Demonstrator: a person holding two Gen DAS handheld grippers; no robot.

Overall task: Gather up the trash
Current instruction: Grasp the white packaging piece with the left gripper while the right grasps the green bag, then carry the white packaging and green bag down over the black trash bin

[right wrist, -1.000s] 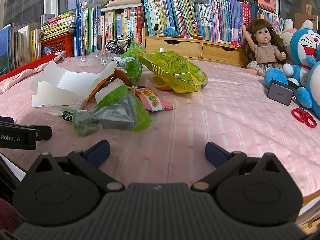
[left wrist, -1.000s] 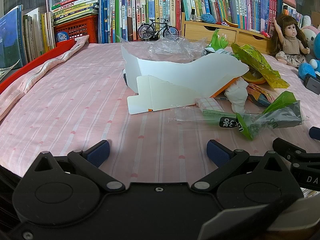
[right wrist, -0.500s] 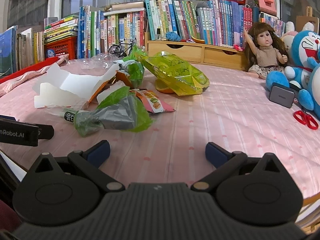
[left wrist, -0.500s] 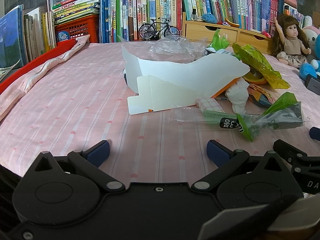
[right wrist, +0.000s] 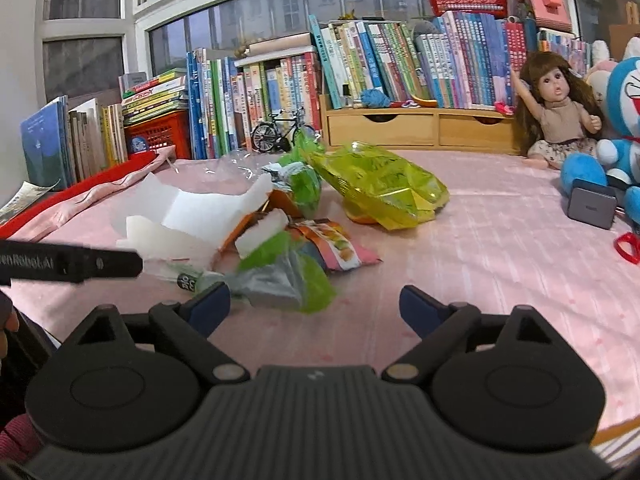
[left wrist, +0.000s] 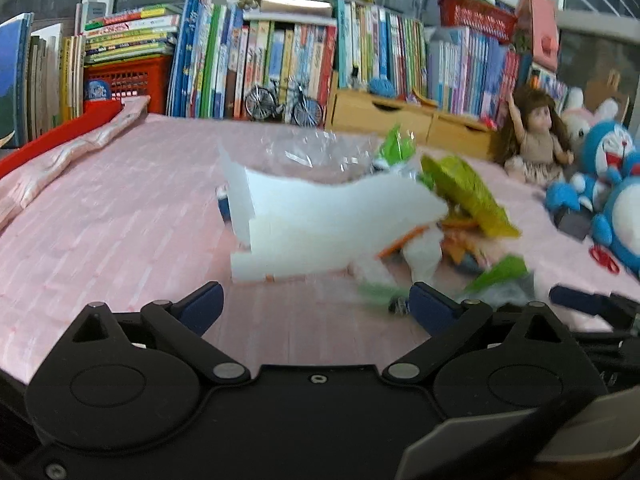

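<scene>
A heap of trash lies mid-bed: a flattened white carton (left wrist: 320, 228) (right wrist: 196, 216), a clear plastic bag (left wrist: 316, 156), a yellow-green wrapper (right wrist: 380, 184) (left wrist: 468, 192), a green-and-silver wrapper (right wrist: 288, 280) (left wrist: 496, 280) and an orange snack packet (right wrist: 340, 248). My left gripper (left wrist: 316, 306) is open just short of the carton, nothing between its fingers. My right gripper (right wrist: 314, 304) is open too, its left pad (right wrist: 210, 306) beside the green-and-silver wrapper. The left gripper's body (right wrist: 68, 260) shows at the right view's left edge.
The pink striped bedcover (right wrist: 480, 264) spreads around the heap. At the back stand books (right wrist: 360, 64), a model bicycle (right wrist: 280, 132) and wooden drawers (right wrist: 420, 128). A doll (right wrist: 556, 112), blue plush toys (right wrist: 616, 128), a grey box (right wrist: 592, 208) and red scissors (right wrist: 628, 242) sit on the right.
Both grippers have lifted and moved forward toward the trash heap, and the left view is blurred by motion. Both stay open; nothing was picked up.
</scene>
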